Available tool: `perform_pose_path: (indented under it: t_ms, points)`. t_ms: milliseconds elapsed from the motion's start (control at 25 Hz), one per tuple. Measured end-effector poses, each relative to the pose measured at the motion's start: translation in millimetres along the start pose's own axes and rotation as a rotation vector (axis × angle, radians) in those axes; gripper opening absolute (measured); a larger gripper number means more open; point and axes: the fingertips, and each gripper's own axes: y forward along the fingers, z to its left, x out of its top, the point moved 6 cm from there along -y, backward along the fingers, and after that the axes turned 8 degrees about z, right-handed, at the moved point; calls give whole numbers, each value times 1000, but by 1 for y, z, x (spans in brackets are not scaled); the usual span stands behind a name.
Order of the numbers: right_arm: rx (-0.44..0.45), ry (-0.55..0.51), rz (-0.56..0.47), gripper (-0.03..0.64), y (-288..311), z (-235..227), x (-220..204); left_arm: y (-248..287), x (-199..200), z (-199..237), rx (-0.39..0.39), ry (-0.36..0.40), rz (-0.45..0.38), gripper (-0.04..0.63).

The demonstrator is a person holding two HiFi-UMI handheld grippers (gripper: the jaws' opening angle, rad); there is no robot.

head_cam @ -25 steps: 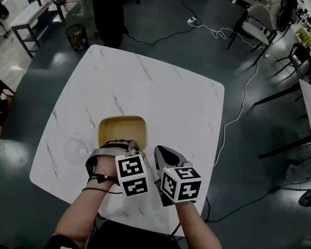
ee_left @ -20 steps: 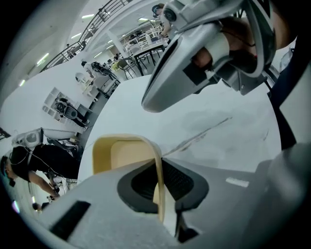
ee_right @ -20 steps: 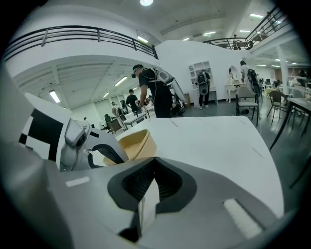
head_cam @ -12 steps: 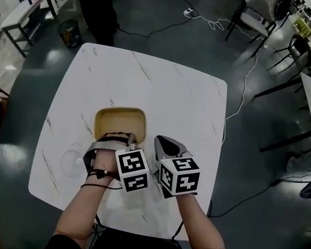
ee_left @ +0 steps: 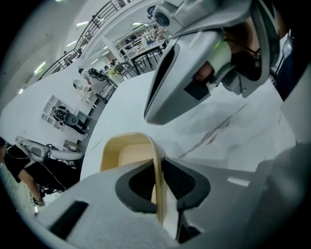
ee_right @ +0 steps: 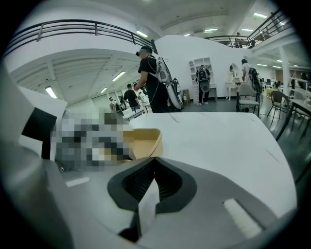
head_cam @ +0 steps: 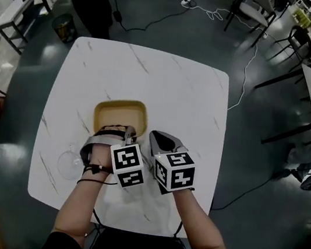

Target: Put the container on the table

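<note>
"Two grippers work at the near side of the table (head_cam: 173, 88): which is nearer the container (head_cam: 120, 115)?"

"The left gripper (head_cam: 128, 133). The container looks to be resting on the table, with its long axis running across the person's front. Its near long wall stands upright between the left jaws. The rest of it lies ahead of them, away from the person."

"Are those jaws gripping the wall?"

"It seems not. They have just been opening, and a gap shows beside the wall, so they stand apart around it."

"And the right gripper (head_cam: 154, 137)?"

"Its jaws are closed on nothing. It sits just beside the container's near right corner, apart from it."

"What does the next move turn on?"

"Probably on the left jaws drawing back toward the person, off the wall, without dragging it."
</note>
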Motion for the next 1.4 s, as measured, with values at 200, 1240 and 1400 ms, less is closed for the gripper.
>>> perform_pose_path:
  t_ms: [200, 1240, 1400]
  points:
    - [15, -8, 6, 2, 3, 6, -1, -5, 2, 4, 55, -12, -50, 75]
    - [74, -24, -92, 2, -90, 14, -39, -97, 39, -70, 131, -147, -111, 5]
    - [72, -15, -103, 2, -115, 10, -56, -110, 56, -100, 85, -224, -152, 3]
